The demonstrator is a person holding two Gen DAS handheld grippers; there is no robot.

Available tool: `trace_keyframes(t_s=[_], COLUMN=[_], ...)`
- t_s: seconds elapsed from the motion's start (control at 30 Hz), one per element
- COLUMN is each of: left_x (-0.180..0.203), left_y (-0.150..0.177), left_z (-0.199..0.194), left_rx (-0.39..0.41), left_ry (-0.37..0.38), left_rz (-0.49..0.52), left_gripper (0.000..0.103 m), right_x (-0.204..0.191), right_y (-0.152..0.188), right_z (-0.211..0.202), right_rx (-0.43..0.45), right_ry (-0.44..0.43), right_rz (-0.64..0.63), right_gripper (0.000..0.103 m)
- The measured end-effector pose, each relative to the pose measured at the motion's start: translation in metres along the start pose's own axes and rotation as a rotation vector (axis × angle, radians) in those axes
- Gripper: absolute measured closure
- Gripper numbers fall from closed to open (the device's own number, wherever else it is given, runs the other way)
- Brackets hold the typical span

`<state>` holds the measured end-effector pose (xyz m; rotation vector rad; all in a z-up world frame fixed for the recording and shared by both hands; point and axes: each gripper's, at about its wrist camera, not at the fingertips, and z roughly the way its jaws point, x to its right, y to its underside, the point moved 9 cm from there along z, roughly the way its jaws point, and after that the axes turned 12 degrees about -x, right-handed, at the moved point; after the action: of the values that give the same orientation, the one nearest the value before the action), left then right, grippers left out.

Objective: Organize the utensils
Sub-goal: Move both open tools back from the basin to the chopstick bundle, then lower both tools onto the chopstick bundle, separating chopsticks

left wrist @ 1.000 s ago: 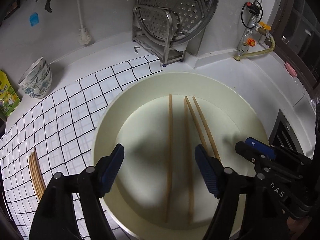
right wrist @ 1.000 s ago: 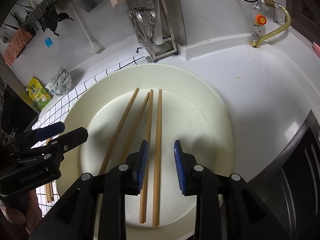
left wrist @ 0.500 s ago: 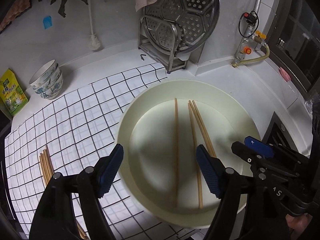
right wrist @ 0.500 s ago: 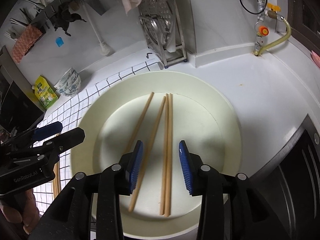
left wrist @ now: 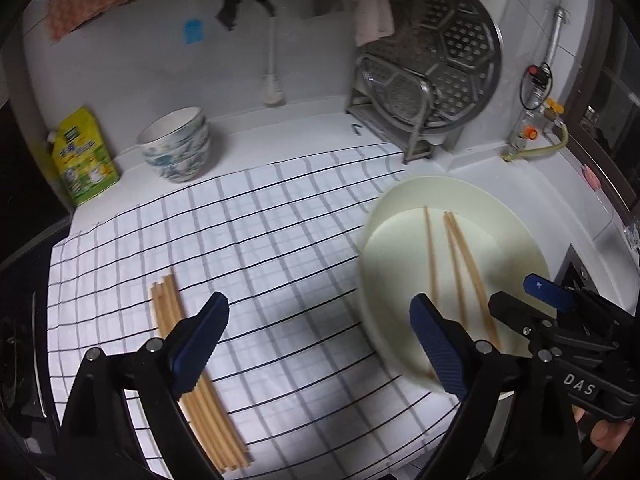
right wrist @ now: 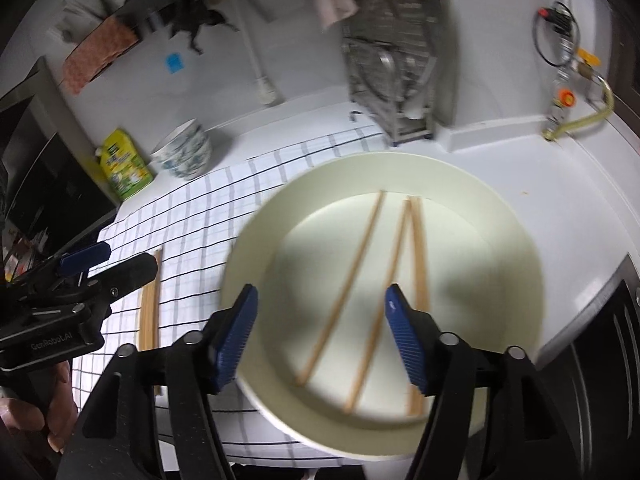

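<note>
I am spreading the fingers of both my right gripper (right wrist: 318, 340) and my left gripper (left wrist: 316, 344), nothing between either pair. The chopstick I was just pinching is now lying with the others in the cream plate (right wrist: 472, 184) at right. More chopsticks (left wrist: 200, 396) are waiting on the checked cloth (left wrist: 280, 240) at near left, so I judge those come next.

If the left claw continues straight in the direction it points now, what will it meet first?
Most likely the checked cloth: nothing lies between the opening, empty jaws of the left claw. The loose chopsticks lie under its left finger, the plate beside its right. Depth is uncertain.
</note>
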<state>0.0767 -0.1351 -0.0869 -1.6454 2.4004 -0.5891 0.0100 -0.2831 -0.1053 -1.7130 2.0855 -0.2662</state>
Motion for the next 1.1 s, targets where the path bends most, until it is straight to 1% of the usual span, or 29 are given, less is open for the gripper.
trace_keyframes(t_s=[0.13,0.4,0.63,0.7,0.8,0.9,1.1], left_x=[-0.039,-0.110,-0.163,-0.174,-0.189,-0.198,-0.212], left_y=[0.014,0.039,0.070,0.080,0.097,0.109,0.125], left_z=[-0.005,-0.014,-0.011,-0.006,0.010,0.023,0.040], left_rx=[0.001,0.004,-0.026,-0.041,-0.083,-0.111,-0.140], left_ry=[-0.027,-0.085,-0.132,-0.136,-0.140,-0.141,-0.140], left_rz=[-0.057,-0.161,-0.239,-0.255,-0.273,-0.284,-0.292], left_gripper=[0.011,0.009,0.009,0.009,0.009,0.009,0.009], right_x=[-0.036,-0.110,-0.165,-0.175,-0.187,-0.196,-0.200], right_y=[-0.001,0.000,0.015,0.020,0.030,0.040,0.054], right_z=[0.007,0.022,0.051,0.061,0.079,0.098,0.131], right_rx=[-0.012,-0.031,-0.088,-0.106,-0.143,-0.175,-0.216], right_ry=[-0.020,-0.064,-0.100,-0.100,-0.096,-0.085,-0.041], right_rz=[-0.044,-0.159,-0.236,-0.251,-0.265,-0.282,-0.288], right_gripper=[0.032,0.032,0.032,0.032,0.032,0.032,0.032])
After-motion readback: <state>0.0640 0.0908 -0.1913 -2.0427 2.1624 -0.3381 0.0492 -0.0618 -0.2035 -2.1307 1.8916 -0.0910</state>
